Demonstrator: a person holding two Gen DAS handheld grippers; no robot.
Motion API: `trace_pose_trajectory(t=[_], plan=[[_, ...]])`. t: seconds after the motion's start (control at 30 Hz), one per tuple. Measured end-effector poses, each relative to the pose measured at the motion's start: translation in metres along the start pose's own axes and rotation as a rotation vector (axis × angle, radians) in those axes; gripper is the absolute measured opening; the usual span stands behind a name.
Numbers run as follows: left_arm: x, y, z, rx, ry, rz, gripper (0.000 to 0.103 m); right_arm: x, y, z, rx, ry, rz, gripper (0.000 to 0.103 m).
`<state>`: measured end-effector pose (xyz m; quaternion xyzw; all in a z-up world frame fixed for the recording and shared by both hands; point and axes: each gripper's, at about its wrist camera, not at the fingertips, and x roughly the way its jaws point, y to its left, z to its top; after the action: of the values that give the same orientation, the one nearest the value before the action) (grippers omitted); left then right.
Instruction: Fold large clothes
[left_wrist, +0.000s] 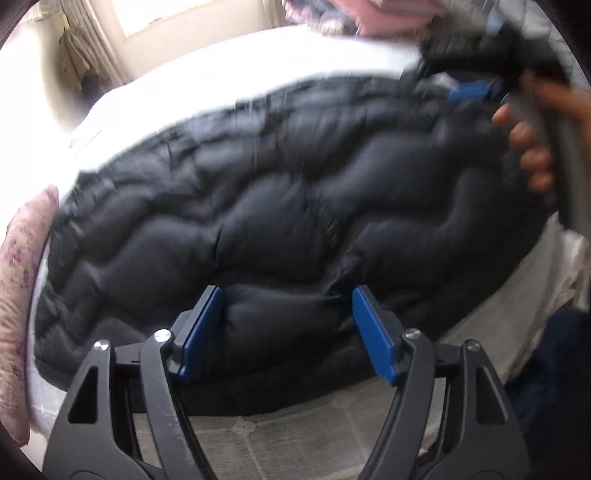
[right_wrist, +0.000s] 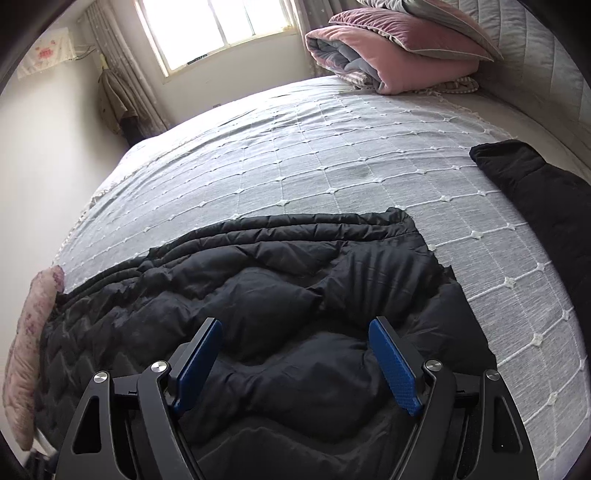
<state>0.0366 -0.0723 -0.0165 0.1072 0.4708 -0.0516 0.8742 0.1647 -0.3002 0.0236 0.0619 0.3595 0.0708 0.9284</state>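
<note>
A large black quilted puffer jacket (right_wrist: 280, 295) lies spread on the bed near its front edge; it fills the left wrist view (left_wrist: 280, 206), which is blurred. My left gripper (left_wrist: 288, 295) is open, its blue pads either side of a puff of the jacket's near edge. My right gripper (right_wrist: 295, 328) is open just above the jacket's middle and holds nothing. The right gripper also shows in the left wrist view (left_wrist: 469, 90) at the jacket's far right end, held by a hand.
The bed has a white-grey checked cover (right_wrist: 332, 155). Folded pink and grey quilts (right_wrist: 391, 48) are stacked at its far right. Another black garment (right_wrist: 535, 192) lies at the right edge. A pink flowered pillow (right_wrist: 33, 350) is at the left. A window (right_wrist: 218, 29) is behind.
</note>
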Motion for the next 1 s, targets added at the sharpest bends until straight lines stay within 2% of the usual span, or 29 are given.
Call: trace_pose_trajectory(t=[0.17, 0.3, 0.43, 0.6, 0.67, 0.73, 0.83, 1.0], plan=[[0.004, 0.002, 0.003, -0.006, 0.013, -0.022, 0.074, 0.010, 0.007, -0.003, -0.038, 0.038, -0.008, 0.083], [-0.022, 0.019, 0.019, -0.071, -0.065, -0.091, 0.074, 0.010, 0.005, -0.003, -0.027, 0.036, -0.004, 0.083], [-0.028, 0.042, 0.056, -0.133, -0.088, -0.056, 0.074, 0.008, 0.005, -0.001, -0.014, 0.020, 0.001, 0.083], [0.006, 0.044, 0.099, -0.107, -0.018, -0.077, 0.074, 0.008, 0.010, -0.001, -0.018, 0.017, 0.013, 0.083], [0.029, 0.040, 0.103, -0.095, 0.037, -0.081, 0.074, 0.007, 0.013, -0.001, -0.024, 0.013, 0.015, 0.083], [0.055, 0.034, 0.097, -0.104, 0.101, -0.047, 0.075, 0.006, 0.012, -0.001, -0.022, 0.011, 0.015, 0.083], [0.063, 0.031, 0.090, -0.103, 0.079, -0.040, 0.078, 0.008, 0.009, -0.001, -0.013, 0.015, 0.007, 0.083], [0.050, 0.036, 0.097, -0.122, 0.075, -0.059, 0.078, 0.009, 0.011, -0.001, -0.016, 0.022, -0.002, 0.083]])
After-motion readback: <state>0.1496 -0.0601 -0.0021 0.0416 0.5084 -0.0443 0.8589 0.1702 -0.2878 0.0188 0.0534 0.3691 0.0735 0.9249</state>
